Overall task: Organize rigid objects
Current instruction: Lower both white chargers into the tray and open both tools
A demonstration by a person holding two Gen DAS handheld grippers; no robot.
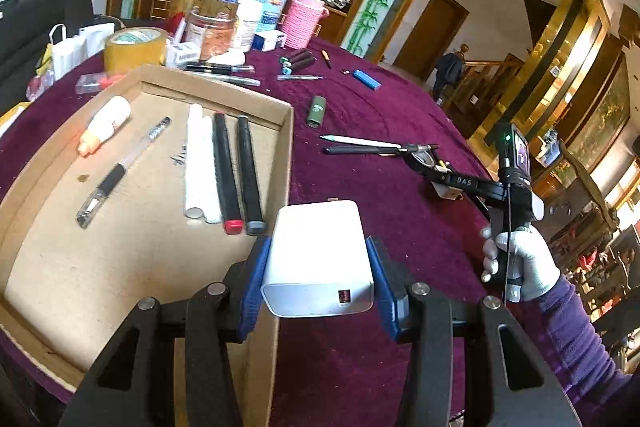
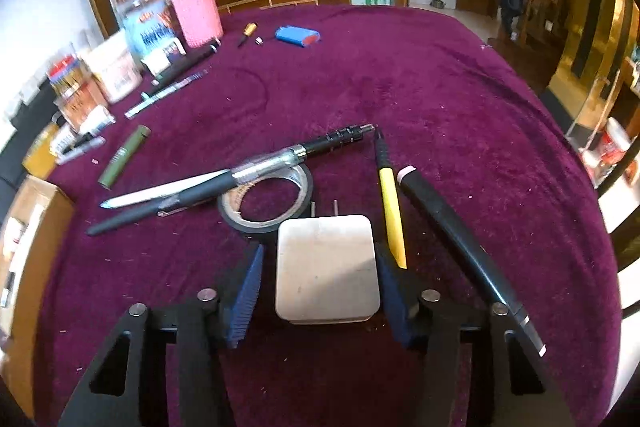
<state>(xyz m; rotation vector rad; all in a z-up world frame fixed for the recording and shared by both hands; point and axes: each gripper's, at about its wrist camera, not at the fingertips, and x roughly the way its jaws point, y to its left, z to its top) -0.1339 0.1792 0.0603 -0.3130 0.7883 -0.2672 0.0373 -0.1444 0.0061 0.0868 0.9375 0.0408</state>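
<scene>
Holding a white charger clamped between its pads, the left gripper hangs over the box wall, the box interior ahead-left with pens inside. The step in hand looks like transfer into the box; next: shift left, lower, release. The right gripper straddles an adapter on the cloth, pads apart, tape just beyond.

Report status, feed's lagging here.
Left tool shut on white power bank by cardboard tray. Right tool open around white charger. Tape roll ahead.
</scene>
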